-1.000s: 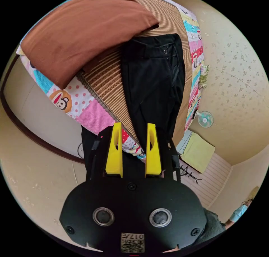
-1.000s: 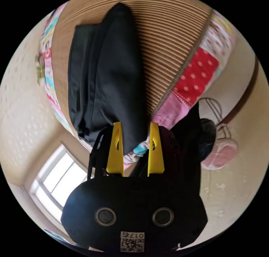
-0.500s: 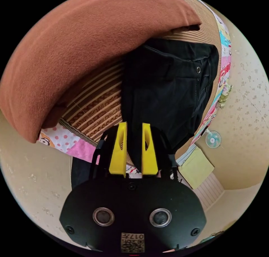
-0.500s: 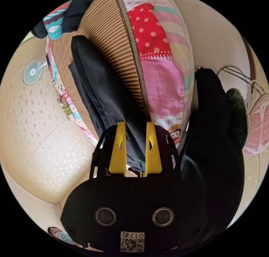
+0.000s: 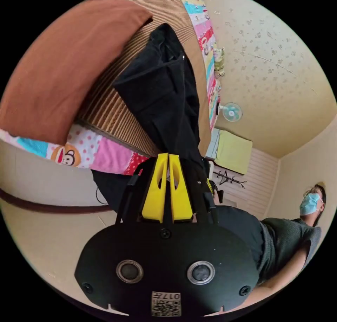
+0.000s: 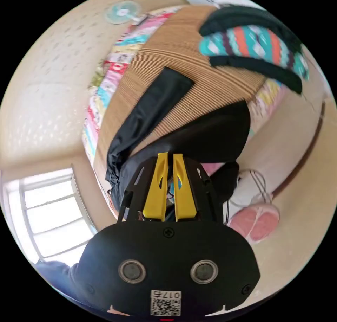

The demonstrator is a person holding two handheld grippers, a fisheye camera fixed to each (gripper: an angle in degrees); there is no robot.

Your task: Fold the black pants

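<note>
Left gripper view: the left tool [image 5: 168, 156] sat at the lower centre of the frame, its yellow jaws drawn almost together with a fold of the black pants [image 5: 165, 100] pinched between them. From that grip the pants rose toward the upper centre, lifted and draped over the ribbed brown mat [image 5: 105, 107] that covered the bed. A brown pillow [image 5: 59, 65] filled the upper left, resting on the mat beside the pants. The patchwork bedsheet [image 5: 105, 156] showed along the bed's edge at centre left. A small fan [image 5: 231, 111] stood on the floor at centre right, near a yellow-green cloth [image 5: 233, 149], and a person in a grey top [image 5: 291, 234] appeared at the lower right edge.

Right gripper view: the right tool [image 6: 167, 158] occupied the lower centre, jaws likewise nearly closed — dark pants fabric lay between them, though whether both jaws pressed on it could not be told. The black pants [image 6: 158, 104] ran from the tool up toward the centre of the frame as a narrow band lying on the brown mat [image 6: 196, 72], with a second dark fold spreading to the right of the tool. A striped teal-and-black garment [image 6: 252, 44] lay on the mat at the upper right. A window [image 6: 49, 213] shone at the lower left — a pink object [image 6: 256, 221] sat on the floor at the lower right
</note>
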